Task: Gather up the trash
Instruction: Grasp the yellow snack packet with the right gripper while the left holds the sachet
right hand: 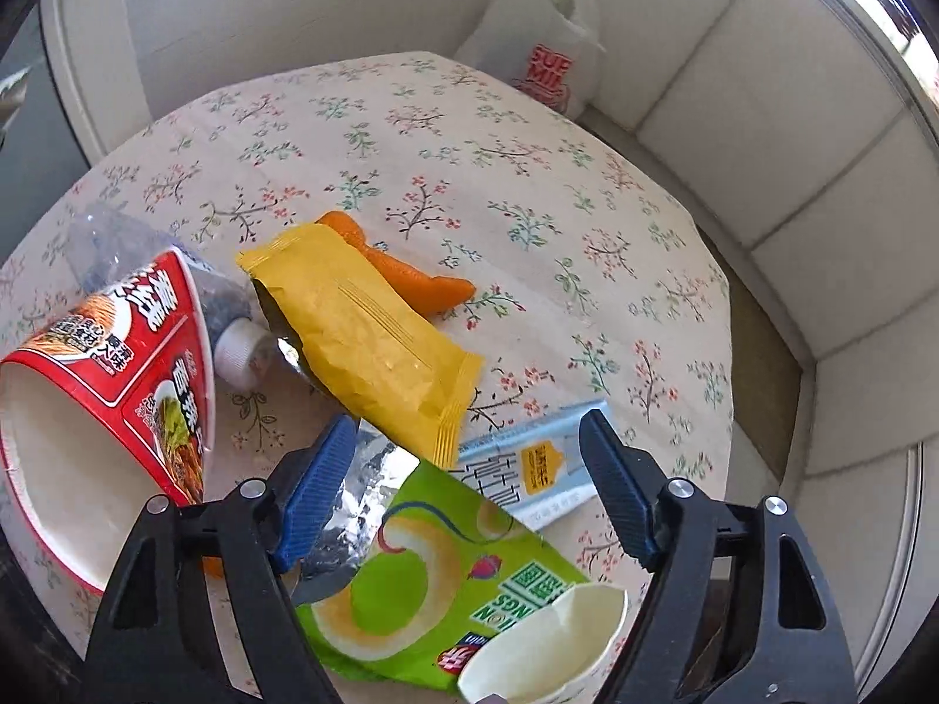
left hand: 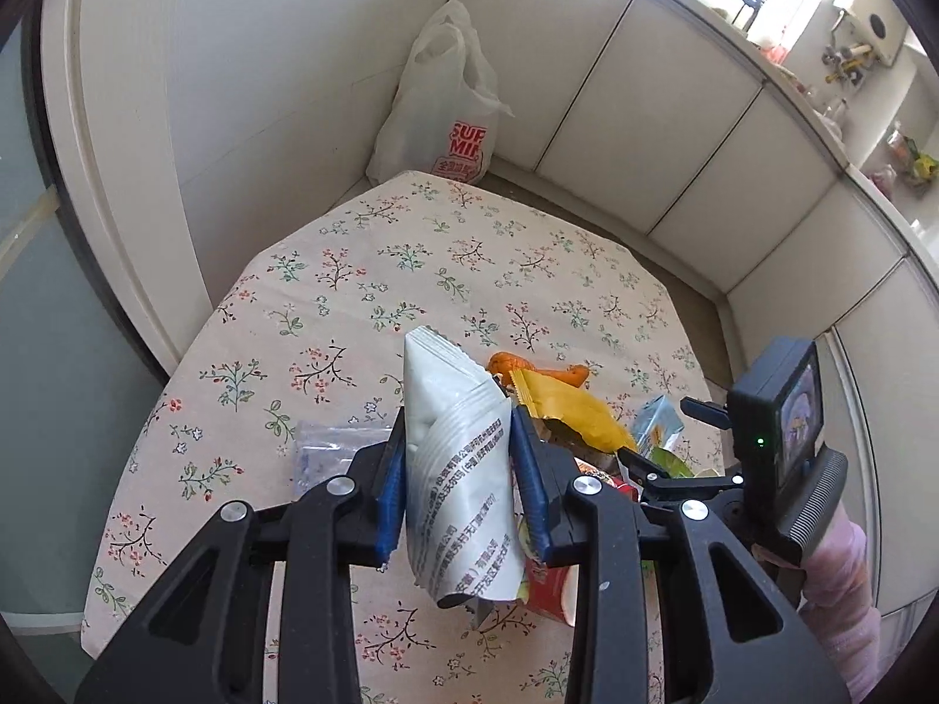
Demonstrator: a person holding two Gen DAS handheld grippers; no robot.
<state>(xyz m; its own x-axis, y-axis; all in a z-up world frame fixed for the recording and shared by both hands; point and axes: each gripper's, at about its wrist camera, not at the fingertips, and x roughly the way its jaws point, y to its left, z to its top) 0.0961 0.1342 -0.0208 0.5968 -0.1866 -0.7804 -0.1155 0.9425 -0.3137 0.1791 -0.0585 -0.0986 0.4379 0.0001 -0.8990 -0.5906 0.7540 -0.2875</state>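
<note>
My left gripper (left hand: 460, 472) is shut on a white snack wrapper (left hand: 455, 469) with grey print and holds it upright above the table. My right gripper (right hand: 469, 481) is open and hovers over a trash pile: a green snack bag (right hand: 434, 581), a yellow wrapper (right hand: 364, 340), a pale blue carton (right hand: 528, 469), a crumpled silver foil (right hand: 352, 504), a white paper cup (right hand: 546, 645), a red noodle cup (right hand: 111, 399) on its side, a squashed clear bottle (right hand: 176, 287) and an orange piece (right hand: 405, 270). The right gripper also shows in the left wrist view (left hand: 657, 469).
A white plastic shopping bag (left hand: 440, 111) with red print stands on the floor by the table's far corner, also in the right wrist view (right hand: 546, 41). The floral tablecloth (left hand: 411, 258) covers the table. White cabinet panels (left hand: 675, 135) run behind. A clear plastic bag (left hand: 334, 452) lies left.
</note>
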